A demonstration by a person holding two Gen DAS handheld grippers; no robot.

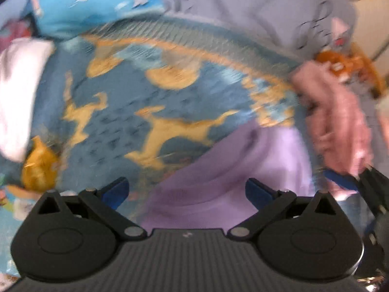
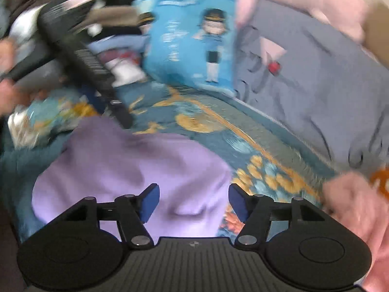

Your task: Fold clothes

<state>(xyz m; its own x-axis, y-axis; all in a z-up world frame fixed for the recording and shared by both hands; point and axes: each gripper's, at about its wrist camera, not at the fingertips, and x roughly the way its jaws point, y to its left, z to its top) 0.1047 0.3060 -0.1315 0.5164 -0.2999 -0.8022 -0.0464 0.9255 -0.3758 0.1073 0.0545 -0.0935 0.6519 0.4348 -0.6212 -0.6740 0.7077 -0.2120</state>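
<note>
Bed w/ blue-gold patterned blanket (image 1: pixel 150 92); grey-lilac bedding (image 2: pixel 304 85) behind; blue cartoon-print pillow (image 2: pixel 192 43); pale wall (image 1: pixel 372 24) far right.

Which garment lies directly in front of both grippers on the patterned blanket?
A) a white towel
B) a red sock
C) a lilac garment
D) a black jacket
C: the lilac garment spreads over the blue and gold blanket, just ahead of both open grippers.

I'm working in a home bedroom. Before me lies a bed under a blue blanket (image 1: pixel 126 102) patterned with gold animals. A cartoon-printed blue pillow (image 2: pixel 192 41) and grey bedding (image 2: pixel 311 92) sit along its far edge.
</note>
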